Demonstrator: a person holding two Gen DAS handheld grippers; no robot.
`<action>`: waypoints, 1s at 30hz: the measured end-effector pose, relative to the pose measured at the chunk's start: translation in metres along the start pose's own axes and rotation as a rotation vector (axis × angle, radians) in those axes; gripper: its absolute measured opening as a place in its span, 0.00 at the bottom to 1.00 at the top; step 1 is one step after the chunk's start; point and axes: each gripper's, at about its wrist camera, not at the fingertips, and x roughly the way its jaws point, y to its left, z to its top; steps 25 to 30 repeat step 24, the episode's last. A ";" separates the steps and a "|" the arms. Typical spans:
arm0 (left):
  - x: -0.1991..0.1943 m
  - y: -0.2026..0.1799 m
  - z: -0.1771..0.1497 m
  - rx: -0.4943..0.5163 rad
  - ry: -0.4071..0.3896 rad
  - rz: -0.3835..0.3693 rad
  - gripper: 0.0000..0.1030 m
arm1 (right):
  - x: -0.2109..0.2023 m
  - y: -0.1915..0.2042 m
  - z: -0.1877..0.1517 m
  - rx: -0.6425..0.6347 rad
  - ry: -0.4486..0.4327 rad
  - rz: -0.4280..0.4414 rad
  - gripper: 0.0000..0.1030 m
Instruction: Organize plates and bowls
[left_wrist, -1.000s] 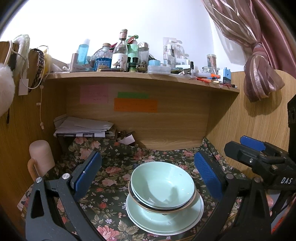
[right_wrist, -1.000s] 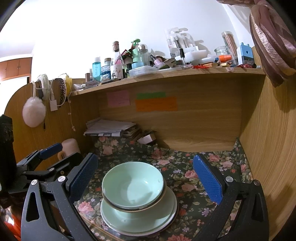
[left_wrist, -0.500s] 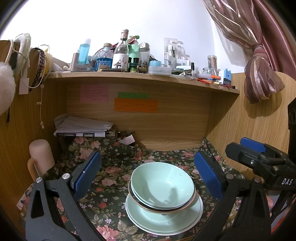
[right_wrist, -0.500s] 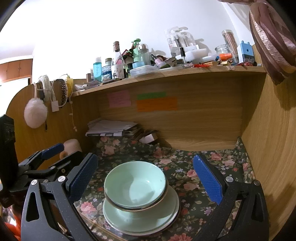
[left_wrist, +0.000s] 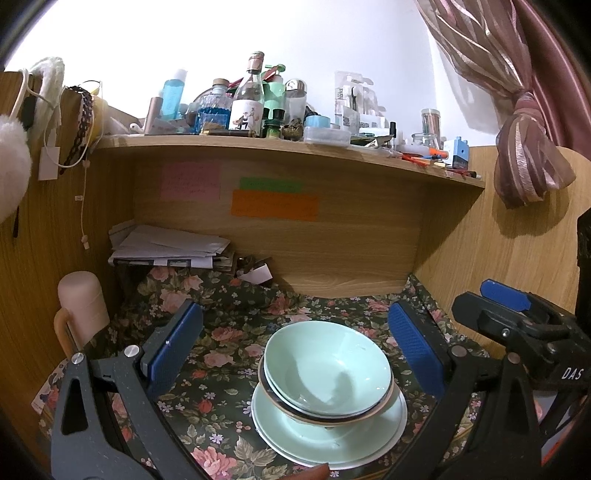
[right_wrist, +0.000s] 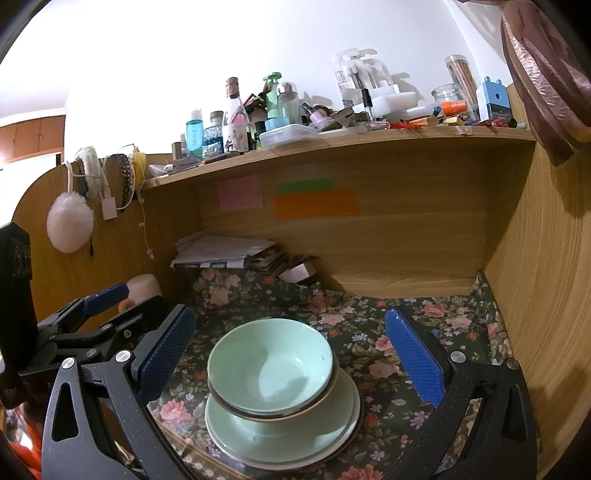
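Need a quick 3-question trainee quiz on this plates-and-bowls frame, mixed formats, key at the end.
1. True or false: the left tongs are shut on the top bowl.
2. What does the bowl stack sit on?
A. bare floral cloth
B. pale green plates
C. the paper pile
3. Fill in: the colour of the pads on the right tongs is ____.

Key:
1. False. Both tongs are open, and the stack stands free between the pads.
2. B
3. Blue
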 end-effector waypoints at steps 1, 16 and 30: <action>0.000 0.000 0.000 -0.002 0.001 0.001 0.99 | 0.000 -0.001 0.000 -0.002 0.001 0.002 1.00; 0.004 -0.005 0.002 0.000 0.002 0.010 0.99 | 0.002 -0.005 -0.001 0.013 0.003 -0.018 1.00; 0.006 -0.009 0.002 0.017 0.008 -0.016 0.99 | 0.007 -0.008 -0.001 0.024 0.019 -0.007 1.00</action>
